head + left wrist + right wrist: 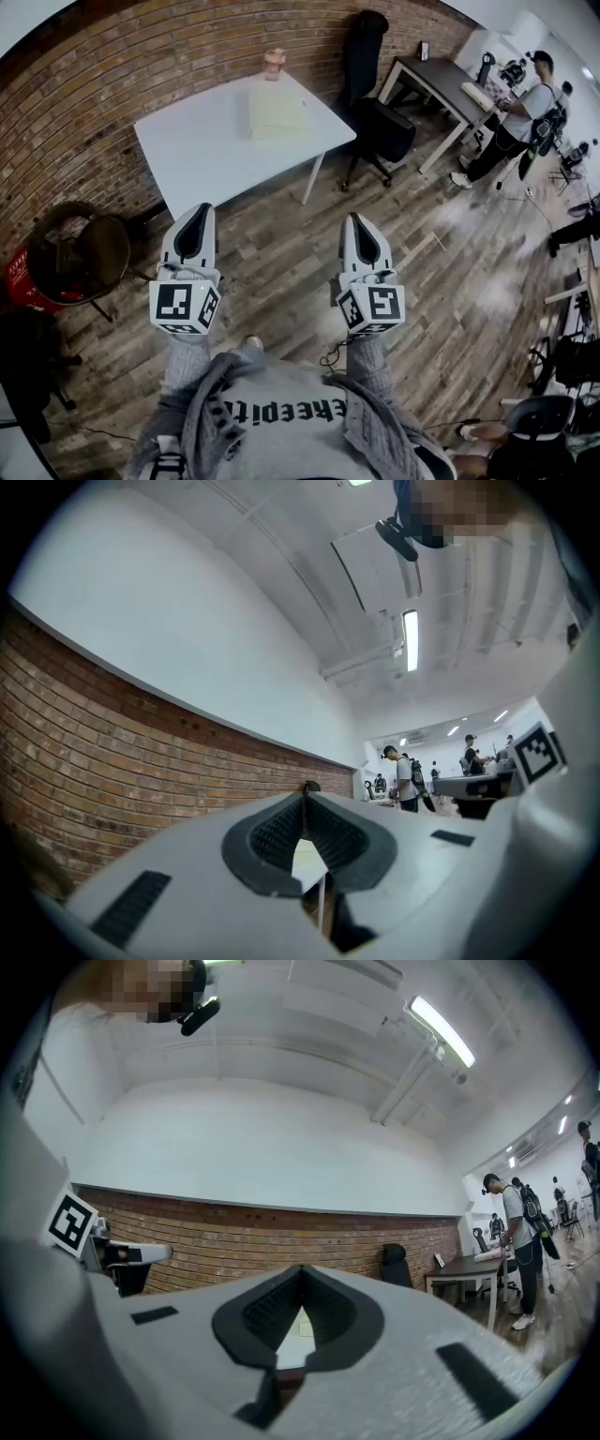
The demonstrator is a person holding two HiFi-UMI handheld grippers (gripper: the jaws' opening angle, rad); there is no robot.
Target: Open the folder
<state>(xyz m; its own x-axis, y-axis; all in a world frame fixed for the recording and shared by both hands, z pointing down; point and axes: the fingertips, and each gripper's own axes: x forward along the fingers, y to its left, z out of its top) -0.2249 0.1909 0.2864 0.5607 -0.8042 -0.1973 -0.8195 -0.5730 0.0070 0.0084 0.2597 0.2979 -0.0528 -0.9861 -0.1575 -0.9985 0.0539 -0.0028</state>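
The white bench [202,150] stands against the brick wall [84,103] on the wooden floor [281,253]. The pale yellow folder [277,112] lies closed and flat on the bench's right half. A pinkish container [274,64] stands just beyond the folder, near the far edge. The rest of the top is bare.

A black office chair [375,122] stands just to the right of the bench, and further right is a dark-topped bench [436,80] with a person [520,117] standing at its end. To the left of the white bench is a dark round chair [80,248], with a red object [19,277] beside it by the wall.

The left hand-held gripper [197,220] and the right hand-held gripper [358,230] are held side by side over open floor, both pointing toward the white bench. They are well apart from the folder, which lies ahead of them and between their two lines. Only bare floor lies between the grippers and the bench's near edge.

In the left gripper view the left hand-held gripper's [303,794] jaws meet at their tips with nothing between them. The same holds for the right hand-held gripper [302,1269] in the right gripper view. The small gap behind each pair of tips shows only the white bench top.
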